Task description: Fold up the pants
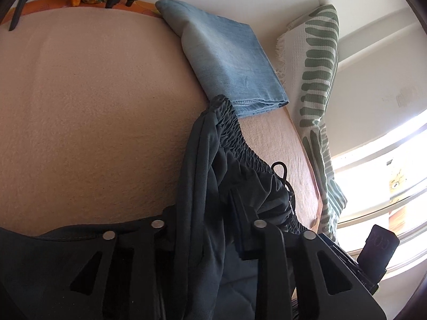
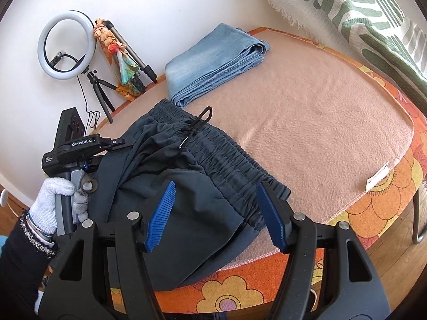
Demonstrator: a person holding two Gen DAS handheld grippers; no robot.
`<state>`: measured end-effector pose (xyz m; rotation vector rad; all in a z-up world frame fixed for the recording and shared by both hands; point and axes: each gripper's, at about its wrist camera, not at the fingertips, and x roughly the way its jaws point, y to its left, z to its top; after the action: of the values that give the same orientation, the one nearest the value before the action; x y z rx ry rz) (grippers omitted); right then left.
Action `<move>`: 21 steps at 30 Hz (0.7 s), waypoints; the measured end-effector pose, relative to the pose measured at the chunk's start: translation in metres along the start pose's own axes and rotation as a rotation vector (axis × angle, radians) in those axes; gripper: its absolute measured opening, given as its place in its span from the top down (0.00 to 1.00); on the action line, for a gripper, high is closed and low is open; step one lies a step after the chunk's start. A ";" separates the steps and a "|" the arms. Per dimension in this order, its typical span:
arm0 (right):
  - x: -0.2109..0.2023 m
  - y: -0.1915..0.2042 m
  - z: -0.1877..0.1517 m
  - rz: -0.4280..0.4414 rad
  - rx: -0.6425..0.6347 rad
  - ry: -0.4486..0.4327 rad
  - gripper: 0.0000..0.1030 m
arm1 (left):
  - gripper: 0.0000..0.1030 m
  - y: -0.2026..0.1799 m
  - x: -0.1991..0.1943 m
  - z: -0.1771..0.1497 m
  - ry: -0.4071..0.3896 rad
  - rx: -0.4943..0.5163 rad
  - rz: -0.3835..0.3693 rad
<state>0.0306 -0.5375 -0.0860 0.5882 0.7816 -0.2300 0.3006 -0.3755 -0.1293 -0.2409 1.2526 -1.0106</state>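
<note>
the left gripper (image 1: pixel 210 229) is clamped on a bunched fold of the dark pants (image 2: pixel 186 176), which lie on the pink blanket (image 2: pixel 307 122). the right gripper (image 2: pixel 216 213) stands wide, blue pads either side of the waistband, not pressing. the left tool reads "GenRobot.AI". one folded pair of jeans (image 2: pixel 213 61), one ring light (image 2: pixel 66 45).

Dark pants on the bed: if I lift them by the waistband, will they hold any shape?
Probably not: the dark pants already lie bunched in soft folds, so they should droop. The gathered waistband will likely stretch. The drawstring may dangle loose.
</note>
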 end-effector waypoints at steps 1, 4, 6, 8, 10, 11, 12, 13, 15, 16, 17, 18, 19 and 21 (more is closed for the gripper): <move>0.000 0.001 0.000 0.000 0.000 -0.001 0.36 | 0.89 -0.003 -0.001 -0.001 -0.014 0.022 0.000; 0.000 0.001 0.002 0.006 0.003 -0.007 0.36 | 0.93 -0.014 -0.009 -0.002 -0.046 0.076 -0.033; 0.000 0.000 0.003 0.016 0.010 -0.010 0.36 | 0.95 -0.027 -0.016 -0.004 -0.059 0.118 -0.056; 0.000 -0.004 0.004 0.048 0.043 -0.008 0.36 | 0.96 -0.041 -0.022 -0.008 -0.059 0.168 -0.066; 0.001 -0.012 0.007 0.105 0.101 -0.002 0.35 | 0.96 -0.053 -0.022 -0.015 -0.040 0.192 -0.097; 0.001 -0.014 0.008 0.128 0.125 -0.003 0.35 | 0.96 -0.059 -0.024 -0.020 -0.036 0.209 -0.105; 0.000 -0.016 0.010 0.150 0.141 -0.006 0.35 | 0.96 -0.067 -0.024 -0.027 -0.030 0.236 -0.115; 0.000 -0.016 0.012 0.168 0.152 -0.008 0.35 | 0.96 -0.075 -0.025 -0.034 -0.026 0.270 -0.116; 0.001 -0.013 0.019 0.196 0.154 0.001 0.35 | 0.96 -0.090 -0.023 -0.048 -0.011 0.322 -0.120; 0.002 -0.010 0.022 0.205 0.149 0.006 0.35 | 0.96 -0.095 -0.021 -0.054 -0.004 0.329 -0.135; 0.003 -0.008 0.025 0.212 0.143 0.006 0.35 | 0.96 -0.098 -0.019 -0.060 0.004 0.334 -0.147; 0.005 -0.005 0.029 0.220 0.135 0.008 0.35 | 0.96 -0.102 -0.017 -0.066 0.014 0.348 -0.150; 0.008 -0.001 0.033 0.230 0.128 0.013 0.35 | 0.96 -0.106 -0.014 -0.073 0.020 0.368 -0.143; 0.013 0.006 0.042 0.248 0.111 0.021 0.35 | 0.96 -0.113 -0.008 -0.085 0.037 0.417 -0.127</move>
<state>0.0672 -0.5564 -0.0692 0.7872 0.7111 -0.0390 0.1706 -0.4039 -0.0800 0.0224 1.0399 -1.3647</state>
